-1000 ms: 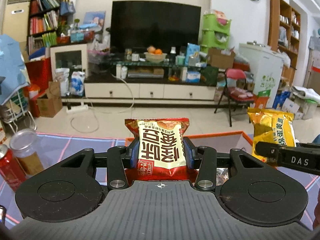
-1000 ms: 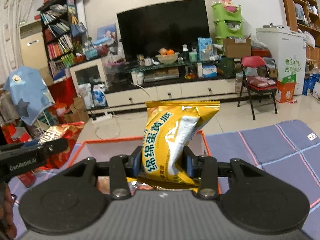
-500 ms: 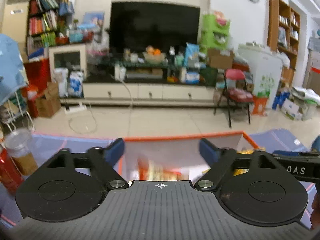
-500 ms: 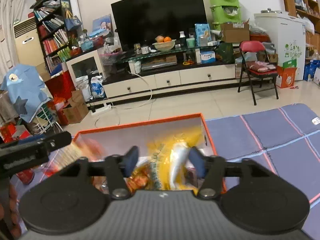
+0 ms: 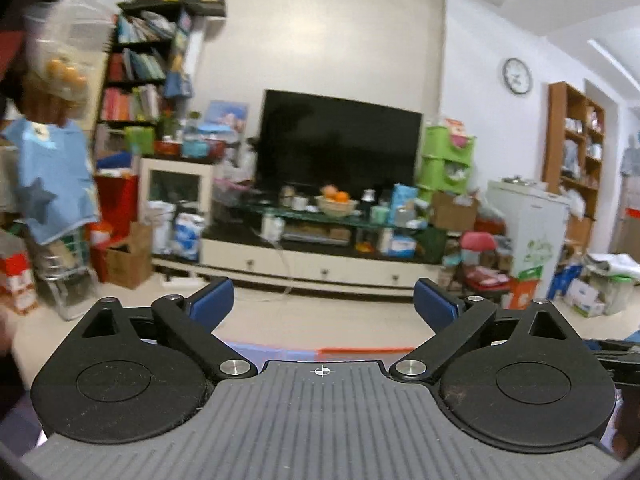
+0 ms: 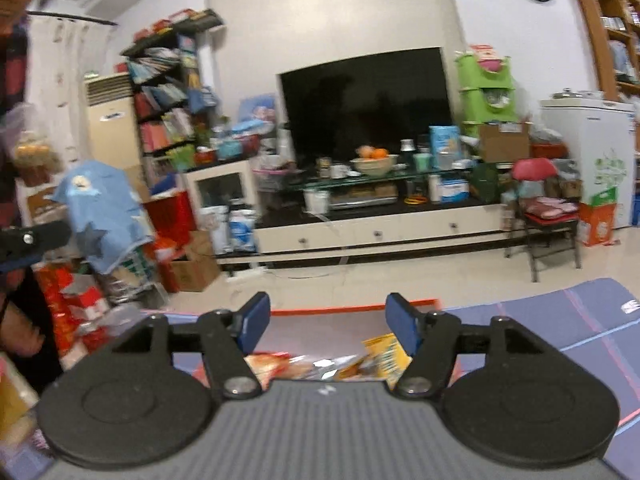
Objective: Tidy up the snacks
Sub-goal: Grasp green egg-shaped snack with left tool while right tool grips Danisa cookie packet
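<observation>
Left tool (image 5: 322, 305) level, released, empty. Right tool (image 6: 325, 322) tipped down over box (image 6: 352, 312), just opening wider, snacks (image 6: 384, 354) below.

A lived-in home living room: large black flat television (image 5: 338, 142), cream low media cabinet (image 6: 376, 232), crammed dark bookshelf (image 5: 140, 72), round wall clock (image 5: 517, 76).

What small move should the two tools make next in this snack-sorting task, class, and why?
Probably swing away to look for another loose snack. Both the left tool and the right tool have just been opening and hold nothing, and snack packets already lie in the orange-rimmed box below the right one.
</observation>
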The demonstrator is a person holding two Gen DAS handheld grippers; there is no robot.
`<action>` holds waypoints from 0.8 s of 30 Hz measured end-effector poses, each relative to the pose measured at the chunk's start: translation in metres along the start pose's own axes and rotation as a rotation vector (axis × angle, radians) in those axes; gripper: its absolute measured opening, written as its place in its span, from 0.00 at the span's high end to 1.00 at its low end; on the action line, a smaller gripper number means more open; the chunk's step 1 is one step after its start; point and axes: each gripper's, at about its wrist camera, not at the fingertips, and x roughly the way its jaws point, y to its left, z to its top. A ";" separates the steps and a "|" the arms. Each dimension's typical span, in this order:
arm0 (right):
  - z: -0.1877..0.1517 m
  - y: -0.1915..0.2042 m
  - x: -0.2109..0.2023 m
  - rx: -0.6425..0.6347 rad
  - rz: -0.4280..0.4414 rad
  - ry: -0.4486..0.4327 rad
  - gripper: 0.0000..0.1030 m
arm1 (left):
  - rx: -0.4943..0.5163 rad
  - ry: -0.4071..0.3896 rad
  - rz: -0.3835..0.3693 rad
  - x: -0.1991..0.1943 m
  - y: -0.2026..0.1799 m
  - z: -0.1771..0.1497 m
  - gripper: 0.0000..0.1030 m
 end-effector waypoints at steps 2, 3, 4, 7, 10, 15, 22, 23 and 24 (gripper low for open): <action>-0.011 0.024 -0.007 -0.069 0.058 0.022 0.35 | 0.003 0.035 0.045 -0.013 0.017 -0.010 0.38; -0.017 0.036 -0.008 -0.111 0.091 0.040 0.35 | 0.001 0.050 0.070 -0.019 0.026 -0.017 0.38; -0.025 0.048 -0.009 -0.152 0.124 0.063 0.36 | -0.002 0.072 0.100 -0.026 0.035 -0.026 0.38; -0.053 0.076 -0.007 -0.261 0.232 0.148 0.41 | -0.026 0.145 0.148 -0.043 0.065 -0.049 0.39; -0.078 0.091 0.001 -0.348 0.256 0.225 0.46 | -0.037 0.211 0.150 -0.055 0.079 -0.076 0.39; -0.083 0.092 0.016 -0.297 0.271 0.281 0.46 | 0.111 0.343 0.093 -0.044 0.080 -0.114 0.43; -0.093 0.096 0.019 -0.319 0.310 0.326 0.43 | 0.317 0.372 -0.003 0.002 0.110 -0.153 0.75; -0.095 0.094 0.023 -0.316 0.310 0.344 0.43 | 0.329 0.357 -0.059 0.005 0.114 -0.157 0.74; -0.097 0.091 0.025 -0.315 0.308 0.353 0.43 | 0.358 0.340 -0.116 0.008 0.114 -0.162 0.70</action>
